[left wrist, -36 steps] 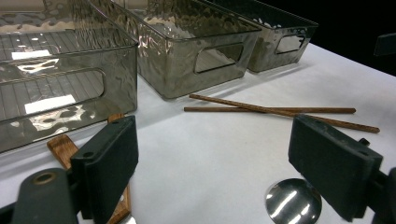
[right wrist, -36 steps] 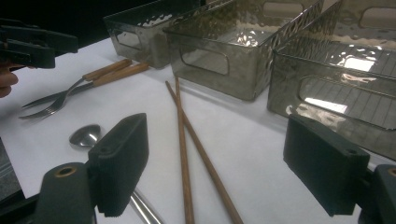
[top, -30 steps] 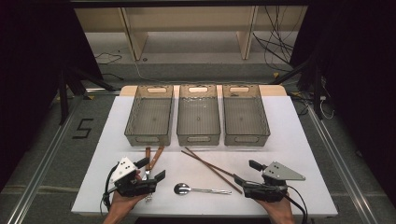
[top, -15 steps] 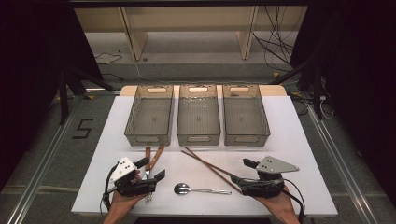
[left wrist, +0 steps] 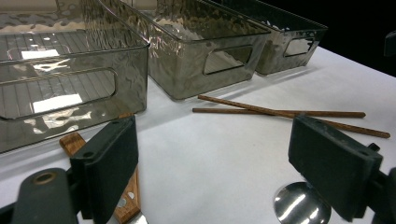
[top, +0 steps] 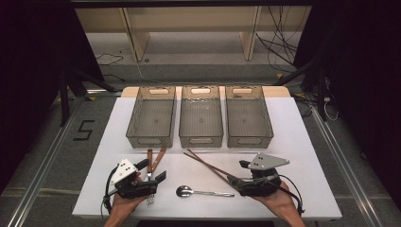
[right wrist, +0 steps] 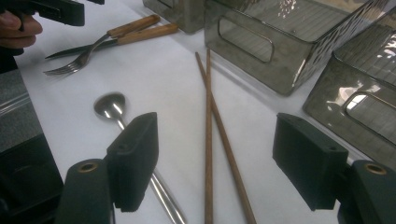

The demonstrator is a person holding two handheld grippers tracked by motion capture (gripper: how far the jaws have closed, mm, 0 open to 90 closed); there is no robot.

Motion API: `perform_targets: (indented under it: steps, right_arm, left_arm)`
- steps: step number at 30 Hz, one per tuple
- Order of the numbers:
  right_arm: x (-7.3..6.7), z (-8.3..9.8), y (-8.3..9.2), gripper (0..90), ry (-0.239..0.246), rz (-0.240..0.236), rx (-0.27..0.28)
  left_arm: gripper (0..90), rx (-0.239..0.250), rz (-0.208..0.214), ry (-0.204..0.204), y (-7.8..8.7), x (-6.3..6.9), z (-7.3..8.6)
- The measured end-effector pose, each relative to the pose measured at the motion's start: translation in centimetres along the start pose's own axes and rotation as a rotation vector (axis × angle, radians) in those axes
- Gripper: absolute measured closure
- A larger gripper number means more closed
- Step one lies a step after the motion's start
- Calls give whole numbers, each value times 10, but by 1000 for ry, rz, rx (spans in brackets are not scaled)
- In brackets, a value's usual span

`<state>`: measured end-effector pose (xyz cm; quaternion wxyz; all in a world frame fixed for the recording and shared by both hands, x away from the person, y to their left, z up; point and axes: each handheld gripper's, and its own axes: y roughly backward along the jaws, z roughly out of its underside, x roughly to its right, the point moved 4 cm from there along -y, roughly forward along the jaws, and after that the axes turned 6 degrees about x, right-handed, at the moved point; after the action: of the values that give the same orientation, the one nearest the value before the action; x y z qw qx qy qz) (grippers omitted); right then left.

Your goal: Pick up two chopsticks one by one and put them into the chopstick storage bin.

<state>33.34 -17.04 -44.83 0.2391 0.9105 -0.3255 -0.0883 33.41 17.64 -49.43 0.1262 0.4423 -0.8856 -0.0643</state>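
Note:
A pair of brown chopsticks lies crossed on the white table, in front of three smoked plastic bins. My right gripper hovers over their near ends. Its jaws have just been closing a little but stand wide apart, with the sticks under the gap and untouched. A metal spoon lies to its left. My left gripper rests open beside a wooden-handled fork and knife and holds nothing.
The left bin, middle bin and right bin stand side by side across the table's far half, all without contents. Bare white tabletop lies right of the right gripper. Shelving and cables are beyond the table.
The right gripper has moved left and slightly up, over the near ends of the chopsticks, and its jaws have narrowed slightly. The left gripper has stayed still.

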Motion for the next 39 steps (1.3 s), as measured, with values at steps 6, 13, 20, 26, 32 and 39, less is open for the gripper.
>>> perform_targets:
  steps: [6, 13, 20, 26, 32, 39]
  right_arm:
    - [-1, -3, -5, 336, 9, -4, -41]
    - [-4, -7, -13, 353, 24, -9, -88]
    - [-7, -9, -19, 366, 40, -10, -125]
    - [-10, -11, -25, 372, 55, -22, -154]
    - [-12, -11, -34, 418, 68, -16, -208]
    - [-10, -6, -50, 498, 59, -18, -301]
  left_arm:
    - [155, -1, -5, 2, 0, 0, 0]
    - [155, 0, -7, 2, 0, -1, 0]
    - [155, 0, -7, 2, 0, -1, 0]
    - [155, 2, -9, 5, 0, -1, 0]
    - [155, 2, -7, 5, 0, -1, 0]
    - [155, 4, -7, 5, 0, -1, 0]
